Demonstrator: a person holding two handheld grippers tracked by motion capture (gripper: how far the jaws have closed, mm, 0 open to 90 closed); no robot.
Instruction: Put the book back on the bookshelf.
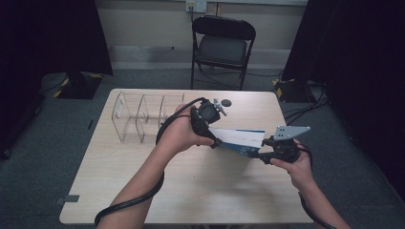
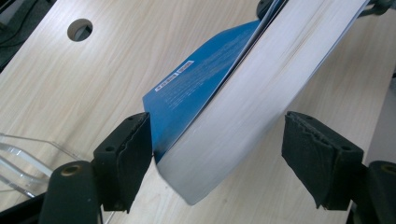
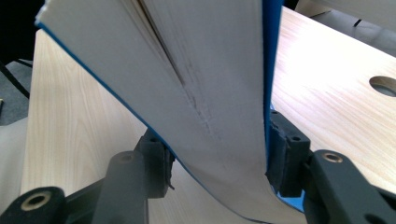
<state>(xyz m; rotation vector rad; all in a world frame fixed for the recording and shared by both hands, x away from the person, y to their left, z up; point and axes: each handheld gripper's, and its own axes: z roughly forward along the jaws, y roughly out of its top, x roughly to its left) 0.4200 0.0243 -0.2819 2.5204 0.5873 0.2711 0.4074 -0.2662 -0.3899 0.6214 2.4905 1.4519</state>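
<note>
1. High view: the book [image 1: 241, 139], blue-covered with its white page edge showing, hangs above the tabletop [image 1: 191, 191] between the 2 hands. The right claw [image 1: 263, 153] has it by 1 end; the left claw [image 1: 213, 141] sits at the other end. The clear acrylic rack [image 1: 143, 117] stands on the far left part of the tabletop with its slots empty. A judgement: if the book is bound for that rack, the lift is done and the placing is all left to do.

2. Left gripper view: the left claw [image 2: 217, 156] stands wide, with the lower corner of the book [image 2: 243, 93] between its jaws. The blue cover lies against the left pad [image 2: 135, 154], while the right pad [image 2: 310, 151] stands clear of the pages, so nothing is clamped. A corner of the rack [image 2: 28, 154] shows at the lower left, with nothing in it. A round hole [image 2: 80, 29] pierces the tabletop [image 2: 93, 79].

3. Right gripper view: the right claw [image 3: 217, 156] is closed on the book [image 3: 196, 70], 1 pad on each blue cover, and the pages bow and split slightly above the grip. This claw carries the weight.
</note>
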